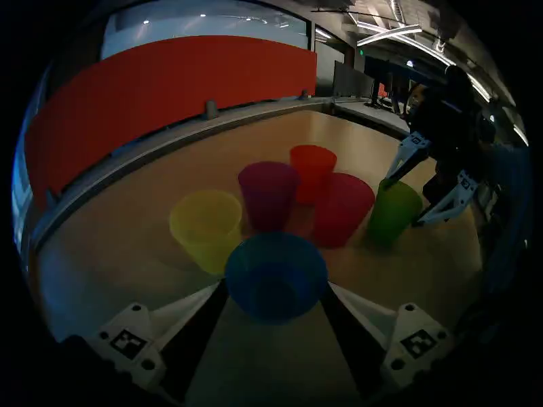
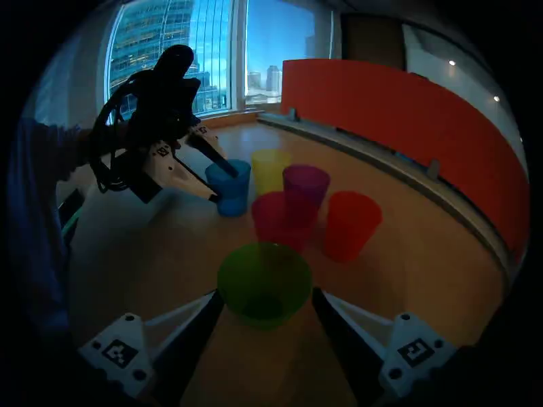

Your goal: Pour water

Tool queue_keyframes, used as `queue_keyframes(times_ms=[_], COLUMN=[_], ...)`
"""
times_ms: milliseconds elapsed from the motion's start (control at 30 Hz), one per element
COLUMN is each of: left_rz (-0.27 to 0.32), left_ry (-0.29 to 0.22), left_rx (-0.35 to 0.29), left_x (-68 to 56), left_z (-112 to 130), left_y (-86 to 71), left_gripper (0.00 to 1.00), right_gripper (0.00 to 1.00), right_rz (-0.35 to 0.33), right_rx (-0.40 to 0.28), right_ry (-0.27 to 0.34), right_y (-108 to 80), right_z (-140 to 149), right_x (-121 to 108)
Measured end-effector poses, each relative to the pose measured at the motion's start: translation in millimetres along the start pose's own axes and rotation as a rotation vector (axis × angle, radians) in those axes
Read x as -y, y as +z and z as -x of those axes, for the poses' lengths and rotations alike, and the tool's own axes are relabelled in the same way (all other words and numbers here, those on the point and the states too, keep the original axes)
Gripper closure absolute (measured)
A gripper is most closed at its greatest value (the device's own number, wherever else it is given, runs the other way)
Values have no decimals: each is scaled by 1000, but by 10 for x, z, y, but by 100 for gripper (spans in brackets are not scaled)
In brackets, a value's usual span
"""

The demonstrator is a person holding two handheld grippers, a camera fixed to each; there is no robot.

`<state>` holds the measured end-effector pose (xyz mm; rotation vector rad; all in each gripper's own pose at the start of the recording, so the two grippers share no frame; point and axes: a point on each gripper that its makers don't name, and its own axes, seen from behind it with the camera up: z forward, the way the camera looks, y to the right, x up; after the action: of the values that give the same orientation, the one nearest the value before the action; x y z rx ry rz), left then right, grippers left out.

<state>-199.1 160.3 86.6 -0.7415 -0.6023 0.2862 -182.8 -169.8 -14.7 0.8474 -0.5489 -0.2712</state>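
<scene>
The left hand-held gripper (image 1: 275,290) clamps the blue cup (image 1: 275,271) and the right hand-held gripper (image 2: 265,297) the green cup (image 2: 265,275). Between them the yellow cup (image 1: 206,227), purple cup (image 1: 268,193), red cup (image 1: 341,207) and orange cup (image 1: 312,169) crowd the surface (image 1: 122,251).

1. A long red partition panel (image 1: 170,88) backs the pale wooden table (image 1: 360,139), with a grey rail at its foot;
2. Tall windows (image 2: 197,54) frame glass towers and blue sky; the room itself is dim;
3. Strip lights (image 1: 387,32) cross the dark ceiling; small spotlights (image 2: 451,63) glow above the panel.
</scene>
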Motion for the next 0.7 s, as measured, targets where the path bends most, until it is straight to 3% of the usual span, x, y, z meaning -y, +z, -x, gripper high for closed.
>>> queue_keyframes(times_ms=[400,467,533,700], left_rz=[0,-2,-2,1], left_ry=[-7,-8,-7,-7], left_rx=[-4,-2,-2,-2], left_x=[-7,-9,-13,-18], left_z=[-43,-37,-36,-40], left_y=[37,41,48,52], left_gripper=[4,5,14,14], right_gripper=[0,0,0,0], right_rz=[1,2,2,4], right_rx=[-8,-8,-9,-13], right_ry=[-2,-1,0,-1], right_y=[8,8,9,14], right_z=[-21,-19,-19,-29], right_x=[-10,-12,-13,-10])
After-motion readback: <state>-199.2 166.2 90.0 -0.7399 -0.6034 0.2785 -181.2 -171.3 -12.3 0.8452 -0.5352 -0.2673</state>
